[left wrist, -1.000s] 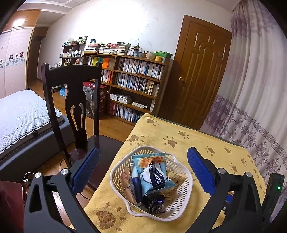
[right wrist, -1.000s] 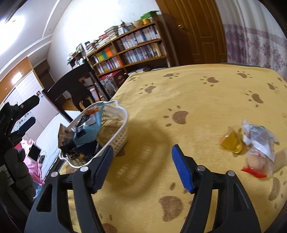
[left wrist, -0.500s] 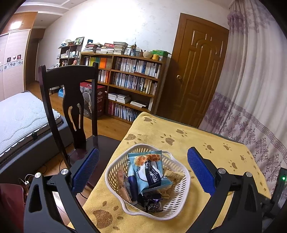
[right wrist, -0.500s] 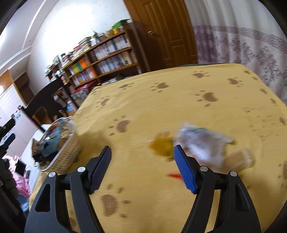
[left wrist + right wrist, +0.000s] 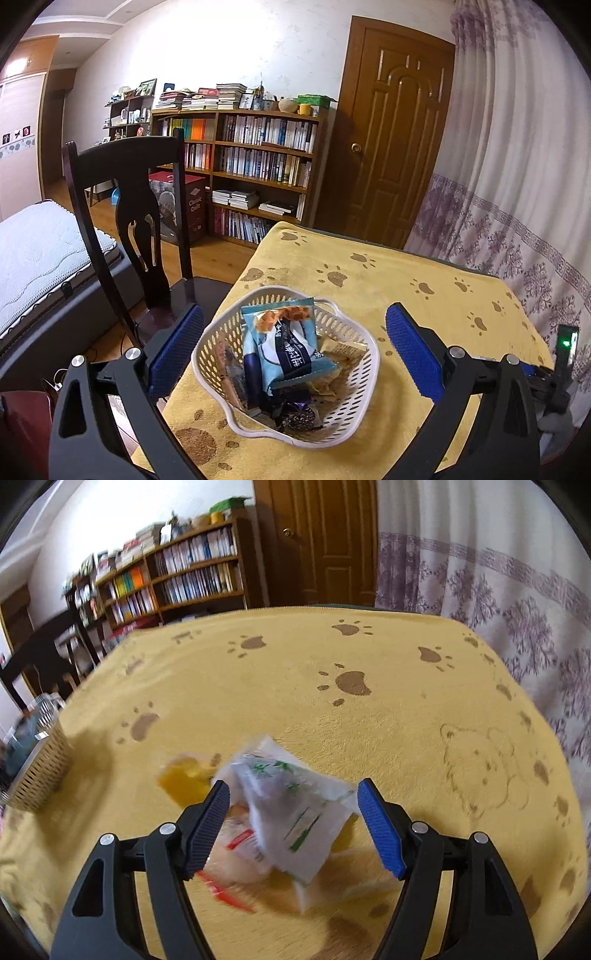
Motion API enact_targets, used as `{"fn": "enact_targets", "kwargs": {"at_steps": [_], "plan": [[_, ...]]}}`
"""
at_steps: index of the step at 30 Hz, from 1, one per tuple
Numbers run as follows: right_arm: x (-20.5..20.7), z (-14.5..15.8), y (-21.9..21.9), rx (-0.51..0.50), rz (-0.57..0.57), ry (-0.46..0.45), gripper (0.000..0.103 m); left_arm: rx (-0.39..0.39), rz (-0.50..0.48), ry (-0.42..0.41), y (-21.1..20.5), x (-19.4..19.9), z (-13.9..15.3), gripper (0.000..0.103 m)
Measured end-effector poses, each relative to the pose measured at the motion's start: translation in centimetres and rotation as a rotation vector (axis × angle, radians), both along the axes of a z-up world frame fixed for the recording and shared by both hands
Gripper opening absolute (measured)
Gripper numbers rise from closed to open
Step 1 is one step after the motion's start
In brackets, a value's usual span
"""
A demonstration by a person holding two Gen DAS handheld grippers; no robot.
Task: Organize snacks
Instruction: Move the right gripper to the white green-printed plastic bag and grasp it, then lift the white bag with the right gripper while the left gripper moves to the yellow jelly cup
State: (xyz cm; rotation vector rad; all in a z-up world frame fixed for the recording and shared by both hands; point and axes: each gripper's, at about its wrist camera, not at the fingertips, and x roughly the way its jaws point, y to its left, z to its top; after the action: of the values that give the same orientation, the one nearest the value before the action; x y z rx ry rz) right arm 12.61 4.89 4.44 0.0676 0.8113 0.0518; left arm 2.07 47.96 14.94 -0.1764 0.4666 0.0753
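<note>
Lying between the right gripper's [image 5: 293,825] parted jaws — white snack packet [image 5: 295,812], untouched.

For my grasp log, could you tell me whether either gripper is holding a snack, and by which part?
Nothing is held. The right gripper is open around the white packet; the left gripper hovers open over the basket.

Glaring hard off the white wall [image 5: 258,44] in the left wrist view, washing out its upper middle. Staying sharp there on the basket [image 5: 354,402] and bookshelf [image 5: 258,155]. Smearing with motion blur across the right wrist view, softening the snack packets [image 5: 291,812] and shelves. Bending straight lines toward both frames' edges, darkening into black corners. Casting soft shadows beneath the packets.
</note>
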Motion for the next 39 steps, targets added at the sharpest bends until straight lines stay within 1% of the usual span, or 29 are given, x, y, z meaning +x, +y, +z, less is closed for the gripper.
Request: {"fn": "enact_targets", "kwargs": {"at_steps": [5, 7, 10, 18, 20, 22, 23, 25, 30, 33, 39], "plan": [[1.2, -0.4, 1.0, -0.043, 0.073, 0.026, 0.072, 0.007, -0.008, 0.007, -0.5, 0.3, -0.1, 0.1], [1.7, -0.7, 1.6, -0.068, 0.111, 0.032, 0.078, 0.01, -0.011, 0.011, -0.8, 0.5, -0.1, 0.1], [2.4, -1.1, 2.1, -0.092, 0.13, 0.042, 0.079, 0.015, -0.015, 0.014, -1.0, 0.6, -0.2, 0.1], [3.8, -1.8, 2.5, -0.071, 0.142, 0.073, 0.08, 0.026, -0.029, 0.027, -1.7, 1.1, -0.6, 0.1], [3.9, -2.0, 2.3, -0.04, 0.141, 0.085, 0.078, 0.029, -0.03, 0.026, -1.9, 1.1, -0.6, 0.1], [3.9, -2.3, 2.2, -0.015, 0.145, 0.102, 0.066, 0.032, -0.035, 0.028, -2.2, 1.2, -0.7, 0.1], [3.8, -2.4, 2.2, -0.004, 0.148, 0.108, 0.064, 0.033, -0.037, 0.029, -2.3, 1.2, -0.7, 0.1], [3.5, -2.4, 2.2, 0.004, 0.148, 0.105, 0.053, 0.037, -0.042, 0.03, -2.5, 1.2, -0.8, 0.1], [3.0, -2.3, 2.1, 0.023, 0.118, 0.098, 0.04, 0.047, -0.057, 0.032, -3.1, 1.2, -0.8, 0.1], [2.6, -2.3, 1.5, 0.055, 0.088, 0.09, 0.036, 0.056, -0.068, 0.033, -3.6, 1.1, -0.8, 0.1], [1.2, -1.8, 0.3, 0.095, 0.043, 0.054, 0.035, 0.078, -0.101, 0.043, -5.2, 1.3, -1.2, 0.1]]}}
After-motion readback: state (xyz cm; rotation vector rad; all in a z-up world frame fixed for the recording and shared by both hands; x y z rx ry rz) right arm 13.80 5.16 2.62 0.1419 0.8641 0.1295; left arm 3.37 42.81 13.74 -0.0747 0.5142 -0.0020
